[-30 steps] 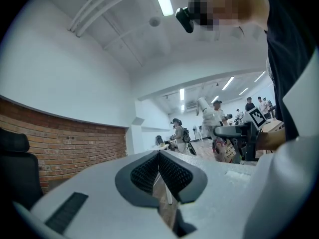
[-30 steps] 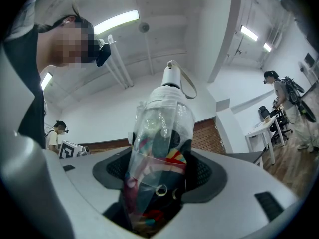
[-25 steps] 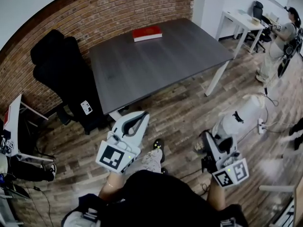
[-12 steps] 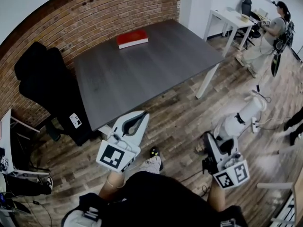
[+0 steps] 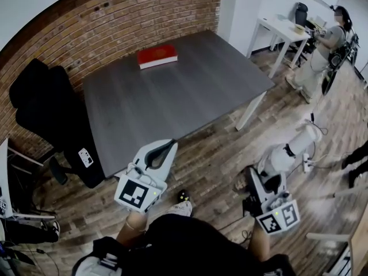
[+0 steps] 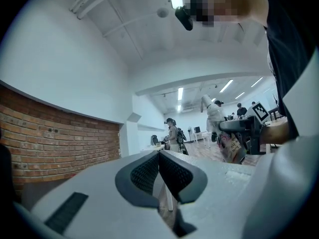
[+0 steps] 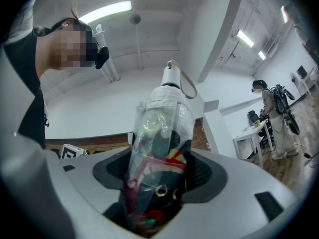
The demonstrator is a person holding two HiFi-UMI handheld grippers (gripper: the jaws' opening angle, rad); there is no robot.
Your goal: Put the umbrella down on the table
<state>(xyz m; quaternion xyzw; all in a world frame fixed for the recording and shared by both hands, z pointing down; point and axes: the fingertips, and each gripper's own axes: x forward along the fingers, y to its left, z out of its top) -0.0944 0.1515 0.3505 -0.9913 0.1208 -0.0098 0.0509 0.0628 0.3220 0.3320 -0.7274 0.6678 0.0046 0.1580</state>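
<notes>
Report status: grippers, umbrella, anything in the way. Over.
Left gripper shut, empty. Right gripper shut on folded umbrella in clear plastic sleeve, short of dark grey table. Red book at table's far edge.

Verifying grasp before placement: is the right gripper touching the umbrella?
Touching. The right gripper view shows the right gripper clamped on the umbrella.

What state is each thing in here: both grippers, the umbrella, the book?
Left gripper: shut, empty.
Right gripper: shut on the umbrella.
Umbrella: folded, in a clear sleeve, not yet on the table.
Red book: closed, flat on the table.
</notes>
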